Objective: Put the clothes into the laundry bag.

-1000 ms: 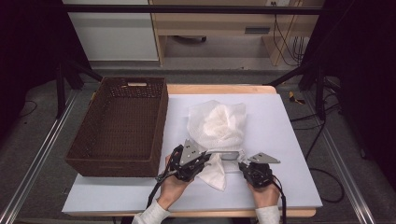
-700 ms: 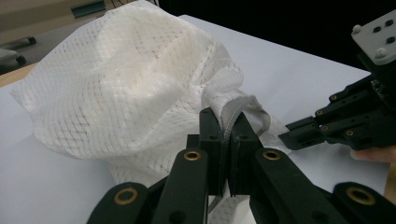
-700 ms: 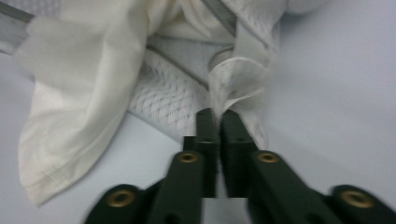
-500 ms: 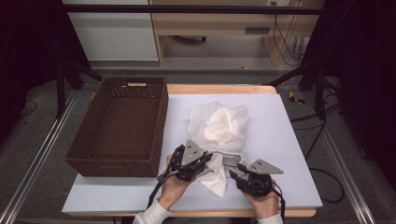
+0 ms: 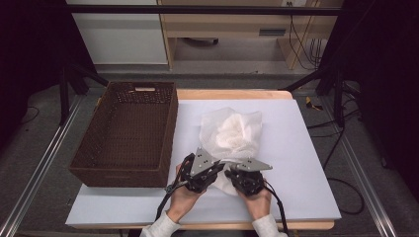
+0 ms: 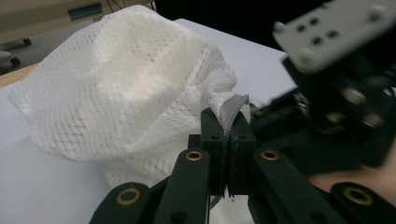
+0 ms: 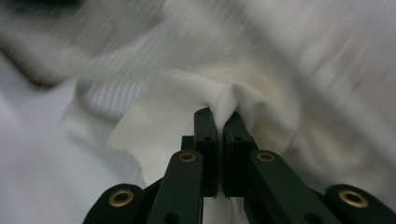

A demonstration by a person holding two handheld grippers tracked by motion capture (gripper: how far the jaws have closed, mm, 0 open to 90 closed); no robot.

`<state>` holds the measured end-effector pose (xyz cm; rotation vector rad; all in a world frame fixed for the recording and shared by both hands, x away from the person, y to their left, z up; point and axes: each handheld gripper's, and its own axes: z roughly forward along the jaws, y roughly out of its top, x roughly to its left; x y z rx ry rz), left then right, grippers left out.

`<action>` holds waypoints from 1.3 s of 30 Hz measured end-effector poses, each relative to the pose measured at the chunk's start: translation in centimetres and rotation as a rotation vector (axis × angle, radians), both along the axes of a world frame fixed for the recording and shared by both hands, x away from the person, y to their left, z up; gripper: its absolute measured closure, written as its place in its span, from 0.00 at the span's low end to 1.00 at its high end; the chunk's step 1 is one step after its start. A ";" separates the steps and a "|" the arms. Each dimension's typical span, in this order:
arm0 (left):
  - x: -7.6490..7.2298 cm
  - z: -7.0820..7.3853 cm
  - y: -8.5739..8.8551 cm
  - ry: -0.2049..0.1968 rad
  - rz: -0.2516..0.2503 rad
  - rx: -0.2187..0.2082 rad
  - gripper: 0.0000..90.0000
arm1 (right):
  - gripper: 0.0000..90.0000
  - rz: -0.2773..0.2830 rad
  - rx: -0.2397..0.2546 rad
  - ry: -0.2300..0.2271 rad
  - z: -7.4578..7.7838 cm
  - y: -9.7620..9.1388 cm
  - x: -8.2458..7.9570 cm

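A white mesh bag [image 5: 232, 133] with white fabric inside lies in the middle of the white table [image 5: 301, 163]. At its near end my left gripper [image 5: 220, 167] is shut on the bag's grey edge strip [image 6: 232, 106], which stands pinched between the jaws of my left gripper [image 6: 229, 122]. Right beside it, my right gripper [image 5: 229, 174] has just been closing its jaws and now pinches a fold of white cloth [image 7: 233, 95]. The right gripper [image 7: 220, 119] shows no gap beyond that fold. The two grippers sit almost touching.
A deep brown wicker basket [image 5: 170, 123] stands at the table's left, its inside bare. A wooden edge [image 5: 232, 94] borders the table's far side, with shelving and cables beyond. Metal rails run along both sides of the table.
My right gripper has shifted left, up against the left gripper, and now grips the cloth at the bag's near end. The left gripper has stayed put, still clamped.
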<state>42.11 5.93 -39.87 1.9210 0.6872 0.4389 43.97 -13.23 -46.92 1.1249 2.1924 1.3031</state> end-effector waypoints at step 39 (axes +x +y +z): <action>0.5 -1.3 -0.5 0.033 -0.009 0.020 0.97 | 0.98 -0.129 -0.053 0.030 -1.3 -0.9 3.0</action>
